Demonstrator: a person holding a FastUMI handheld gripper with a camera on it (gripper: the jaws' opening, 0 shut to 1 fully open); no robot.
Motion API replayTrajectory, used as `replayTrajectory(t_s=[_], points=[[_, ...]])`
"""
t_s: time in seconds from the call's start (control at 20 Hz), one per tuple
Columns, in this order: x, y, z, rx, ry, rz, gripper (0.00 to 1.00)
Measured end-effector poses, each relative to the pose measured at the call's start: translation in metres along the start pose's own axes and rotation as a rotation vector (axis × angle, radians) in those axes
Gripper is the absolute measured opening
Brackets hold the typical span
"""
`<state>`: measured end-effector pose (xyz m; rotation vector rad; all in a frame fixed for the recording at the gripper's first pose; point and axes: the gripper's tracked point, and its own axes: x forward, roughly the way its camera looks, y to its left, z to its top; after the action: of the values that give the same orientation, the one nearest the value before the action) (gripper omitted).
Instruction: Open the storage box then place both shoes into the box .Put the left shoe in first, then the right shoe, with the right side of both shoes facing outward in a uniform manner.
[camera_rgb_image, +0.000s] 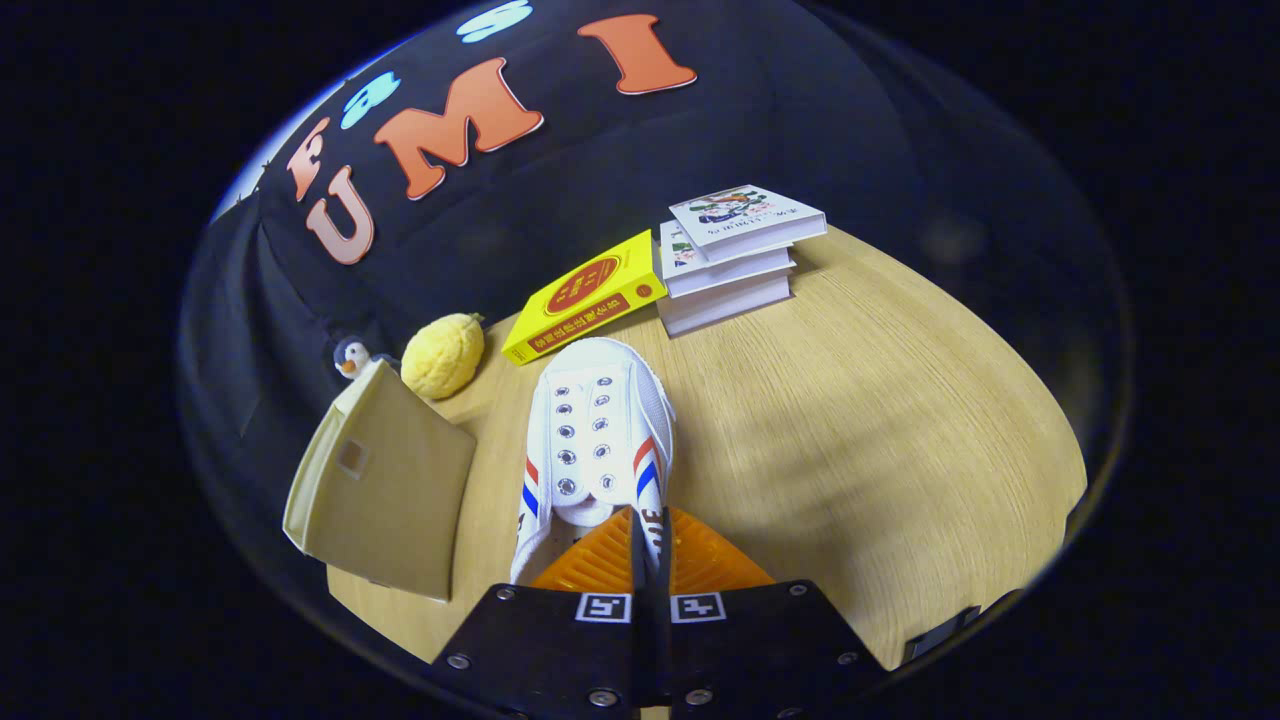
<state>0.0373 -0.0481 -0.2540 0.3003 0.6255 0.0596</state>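
A white canvas shoe (598, 440) with red and blue side stripes and no laces hangs above the wooden table (860, 420), toe pointing away from me. My gripper (650, 545) is shut on the shoe's right side wall near the heel opening, the two fingers pressed close together on the fabric. To the left of the shoe stands the beige storage box (385, 490), its flat panel with a small square cut-out facing me. Whether the box is open is not clear from here.
A yellow book (585, 295) leans against a stack of white books (735, 255) beyond the shoe. A yellow knobbly plush fruit (443, 355) and a small penguin toy (350, 358) sit behind the box, by the black cloth wall.
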Motion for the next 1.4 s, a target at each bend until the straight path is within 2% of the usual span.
replayTrajectory(t_s=[0.15, 0.4, 0.8, 1.15, 1.4], points=[[-0.01, 0.029, 0.016, -0.029, -0.023, -0.015, 0.0], [-0.026, 0.108, 0.039, -0.037, -0.067, 0.018, 0.0], [-0.044, 0.219, 0.05, -0.061, -0.107, 0.013, 0.0], [-0.026, 0.289, 0.019, -0.097, -0.072, 0.002, 0.0], [-0.007, 0.306, -0.008, -0.139, -0.027, -0.054, 0.0]])
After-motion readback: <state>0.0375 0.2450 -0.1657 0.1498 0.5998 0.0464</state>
